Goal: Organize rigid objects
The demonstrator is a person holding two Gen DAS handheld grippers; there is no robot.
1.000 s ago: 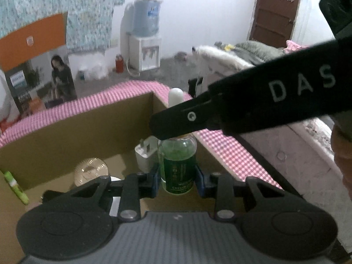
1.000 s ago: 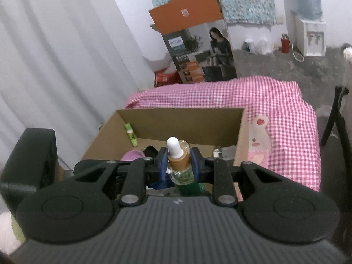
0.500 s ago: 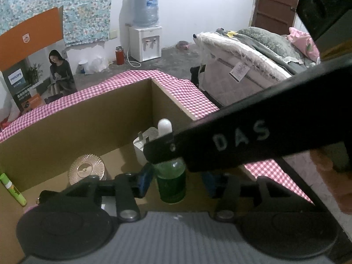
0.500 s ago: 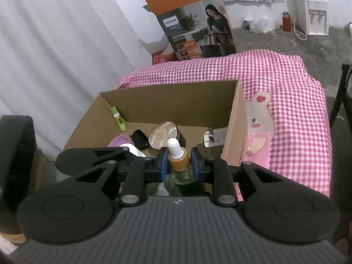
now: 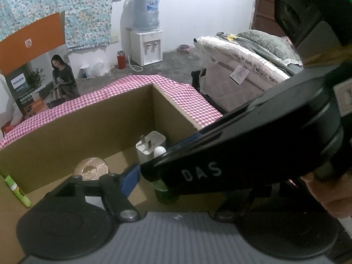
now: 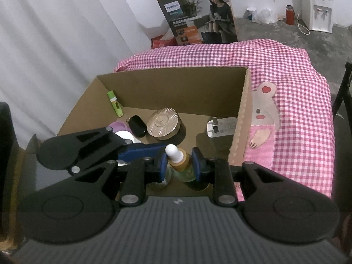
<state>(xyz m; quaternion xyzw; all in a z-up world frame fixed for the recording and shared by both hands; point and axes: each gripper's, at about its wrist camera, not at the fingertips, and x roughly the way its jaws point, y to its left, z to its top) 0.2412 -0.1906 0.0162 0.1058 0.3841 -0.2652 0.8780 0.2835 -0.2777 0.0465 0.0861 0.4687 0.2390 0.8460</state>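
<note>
A: Where does the sorting stand?

B: The right hand-held gripper (image 6: 179, 165) is clasped on the neck of the green dropper bottle (image 6: 178, 161), which stands low in the cardboard box (image 6: 176, 88), near its front. The left hand-held gripper (image 5: 176, 176) has just been spreading its jaws; they stand clear of the bottle, released. I'd judge this the set-down step.

A: Next move?

B: Likely the right one lets go and lifts straight out (the round gold lid (image 6: 164, 123) and white charger (image 6: 222, 127) sit just beyond).

A: Any writing?

B: "DAS" on the right one's arm in the left view; "PHILIPS" on the tall carton (image 6: 198, 19) beyond the checked surface (image 6: 286, 70).
</note>
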